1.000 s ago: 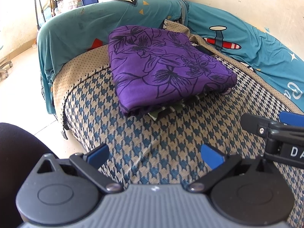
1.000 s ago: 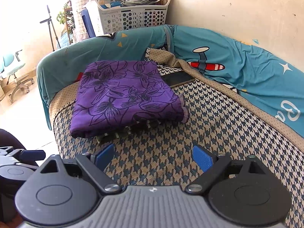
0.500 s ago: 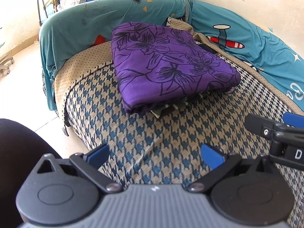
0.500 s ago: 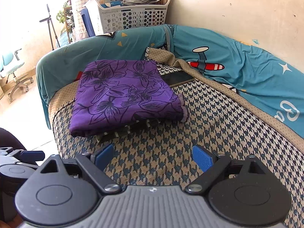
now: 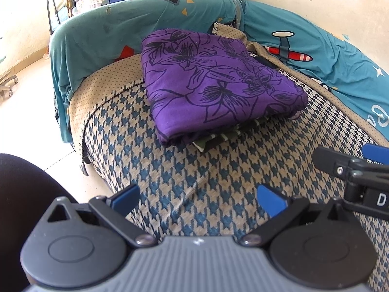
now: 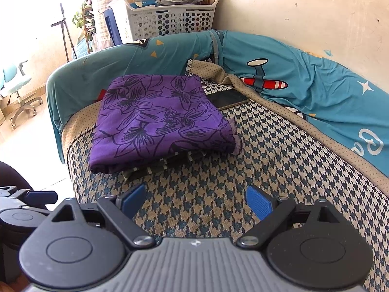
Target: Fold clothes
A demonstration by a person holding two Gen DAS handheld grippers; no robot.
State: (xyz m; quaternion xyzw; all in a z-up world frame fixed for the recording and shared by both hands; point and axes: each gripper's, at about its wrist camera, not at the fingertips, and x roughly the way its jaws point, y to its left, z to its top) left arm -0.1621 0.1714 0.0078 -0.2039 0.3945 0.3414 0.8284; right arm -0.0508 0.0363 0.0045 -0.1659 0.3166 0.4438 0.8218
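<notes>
A folded purple cloth with black flower outlines (image 5: 216, 82) (image 6: 155, 119) lies on the houndstooth sofa seat (image 5: 218, 170) (image 6: 279, 160), on top of a folded green and white striped cloth (image 5: 218, 138) (image 6: 158, 168) whose edge peeks out below. My left gripper (image 5: 198, 198) hovers open over the bare seat in front of the pile, with nothing between its blue pads. My right gripper (image 6: 195, 200) is open too, likewise short of the pile and empty. Part of the right gripper (image 5: 352, 168) shows at the right edge of the left wrist view.
A dark phone (image 6: 228, 98) lies on the seat just behind the purple cloth. A teal cover with an airplane print (image 6: 279, 77) drapes the sofa back. A white laundry basket (image 6: 167, 20) stands behind the sofa. An office chair (image 6: 17, 90) is on the floor at left.
The left wrist view has shifted slightly, so the pile sits a little lower and nearer the middle. Both grippers stay open; the cloths have not moved.
</notes>
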